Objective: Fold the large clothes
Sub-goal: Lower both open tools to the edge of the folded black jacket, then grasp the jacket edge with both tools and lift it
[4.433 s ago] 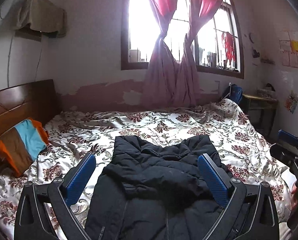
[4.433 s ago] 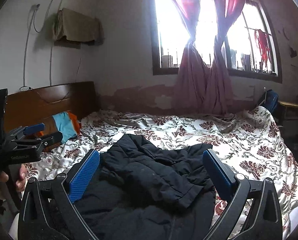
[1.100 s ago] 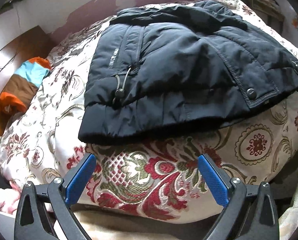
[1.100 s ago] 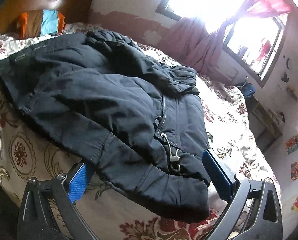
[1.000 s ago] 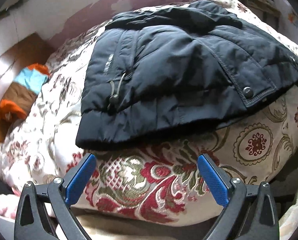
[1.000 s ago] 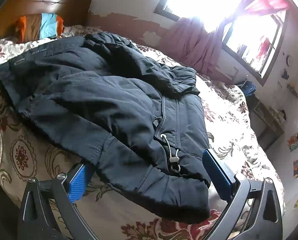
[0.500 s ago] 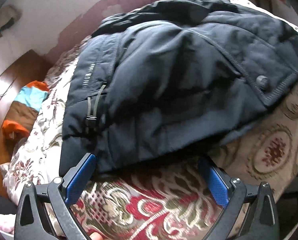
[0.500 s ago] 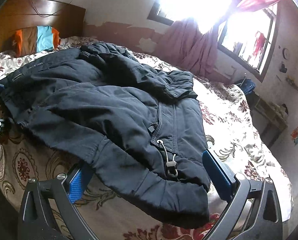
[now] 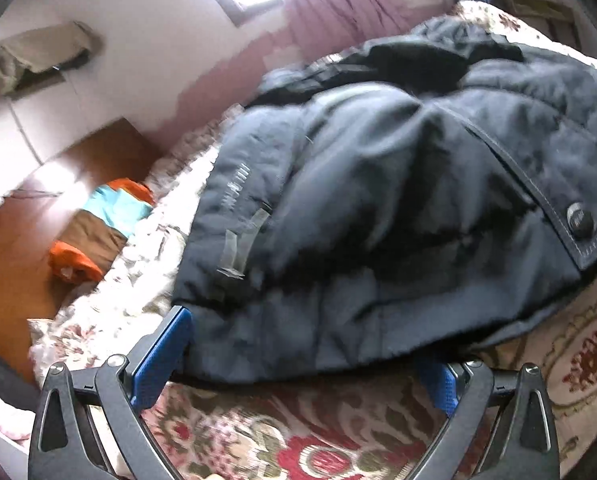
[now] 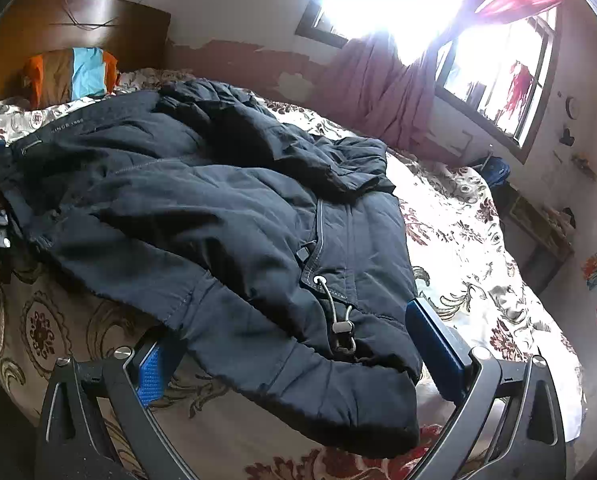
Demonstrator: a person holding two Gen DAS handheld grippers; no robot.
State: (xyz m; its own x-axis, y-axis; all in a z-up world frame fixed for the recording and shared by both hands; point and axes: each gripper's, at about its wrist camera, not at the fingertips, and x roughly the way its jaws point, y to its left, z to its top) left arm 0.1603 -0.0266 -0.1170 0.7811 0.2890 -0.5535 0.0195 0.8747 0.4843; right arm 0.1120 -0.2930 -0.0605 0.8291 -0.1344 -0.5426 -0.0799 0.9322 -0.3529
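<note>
We have moved our left tongs in against the jacket hem; both they and our right tongs gape wide around it on the bed.

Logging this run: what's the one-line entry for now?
stage: reaching hem | left gripper: open at jacket hem | right gripper: open, hem between fingers | bedspread

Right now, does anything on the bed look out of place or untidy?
Yes. The dark padded jacket lies rumpled, not flat: its upper part is bunched in a heap toward the window, and its hem corner hangs over the edge of the floral bedspread. Its drawcord dangles loose.
</note>
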